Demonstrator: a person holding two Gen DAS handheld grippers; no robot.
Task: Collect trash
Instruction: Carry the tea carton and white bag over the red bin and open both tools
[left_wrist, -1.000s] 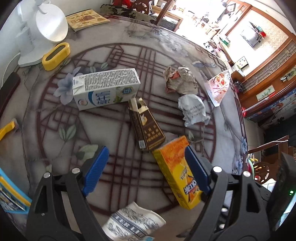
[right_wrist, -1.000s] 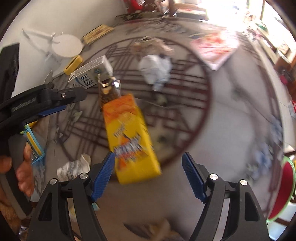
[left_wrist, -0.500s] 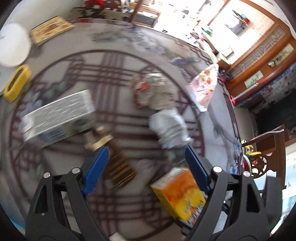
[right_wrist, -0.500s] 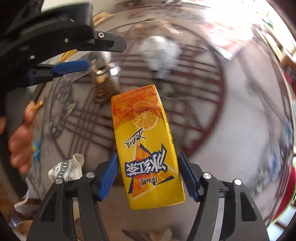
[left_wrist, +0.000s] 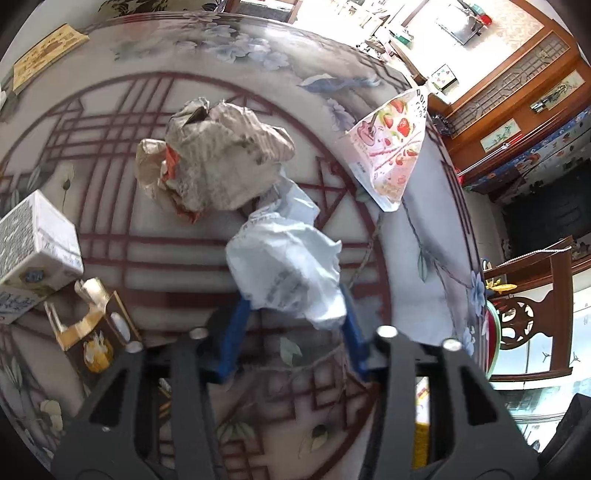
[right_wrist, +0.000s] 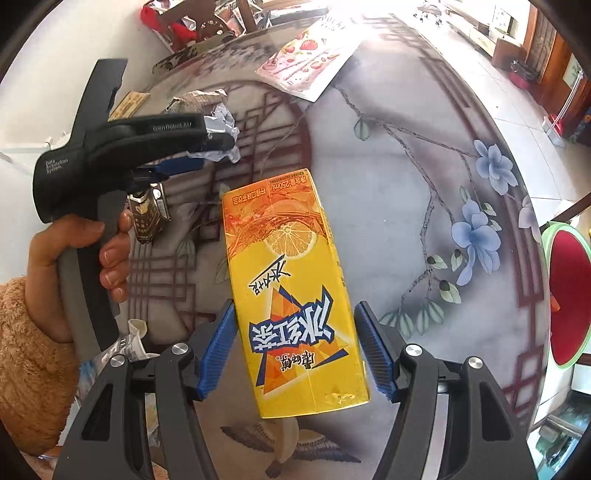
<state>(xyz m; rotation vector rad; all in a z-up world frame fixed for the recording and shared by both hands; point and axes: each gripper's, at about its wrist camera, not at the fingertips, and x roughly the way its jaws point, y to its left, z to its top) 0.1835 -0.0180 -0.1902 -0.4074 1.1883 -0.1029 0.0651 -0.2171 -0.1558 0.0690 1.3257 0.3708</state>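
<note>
On the table (left_wrist: 424, 229): round top with a red lattice pattern and blue flowers, trash scattered over it.
Left gripper (left_wrist: 293, 336): jaws were closing, blue pads pressed on both sides of a crumpled white paper (left_wrist: 288, 266); a hand (right_wrist: 92, 254) with a fuzzy brown sleeve held its handle.
White paper: sat near the table's middle, touching a bigger crumpled newspaper wad (left_wrist: 218, 162) behind it.
Right gripper (right_wrist: 295, 350): clamped on a yellow drink carton (right_wrist: 291, 291), pads against its long sides, print upside down in the right wrist view.
Drink carton: whether it was lifted or lay on the table, could not tell.
Other trash: white milk carton (left_wrist: 33, 247) at left edge, brown carton (left_wrist: 88, 332) with torn top just beside it, strawberry snack wrapper (left_wrist: 391, 147) toward the far right rim.
</note>
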